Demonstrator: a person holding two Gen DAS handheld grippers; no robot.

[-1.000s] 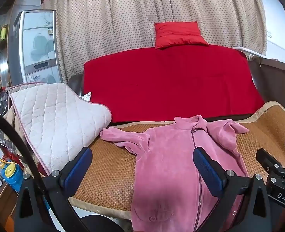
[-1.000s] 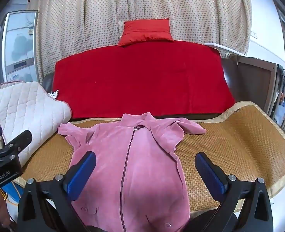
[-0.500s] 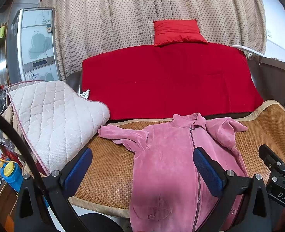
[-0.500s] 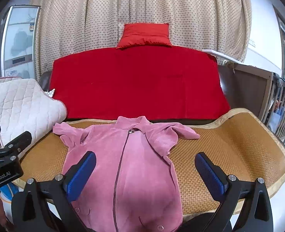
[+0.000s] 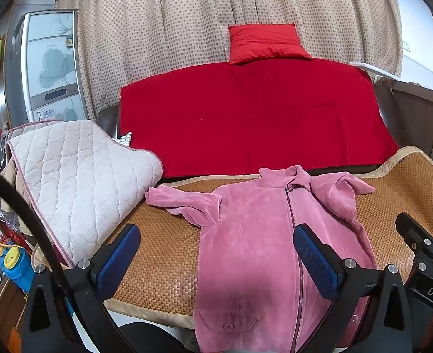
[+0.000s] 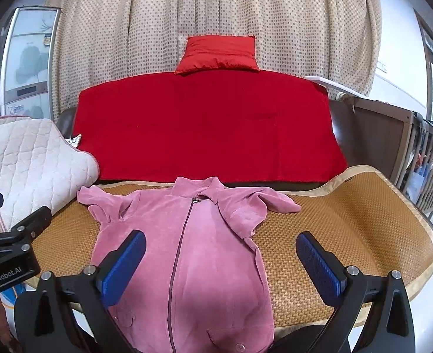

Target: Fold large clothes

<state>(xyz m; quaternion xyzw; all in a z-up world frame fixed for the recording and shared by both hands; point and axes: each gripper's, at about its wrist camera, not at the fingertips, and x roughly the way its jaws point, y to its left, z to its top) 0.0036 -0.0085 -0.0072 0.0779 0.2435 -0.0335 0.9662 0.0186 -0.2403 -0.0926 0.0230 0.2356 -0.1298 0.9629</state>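
quilted white pad [image 5: 78, 182] just left of pink jacket [image 5: 254, 244] on woven mat [image 5: 160, 261]

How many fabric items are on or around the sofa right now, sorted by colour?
Pink: 1, the zip-up garment lying flat on the woven mat.
Red: 2, the throw over the sofa back and the cushion on top of it.
White: 1, the quilted pad on the left arm.
Total: 4
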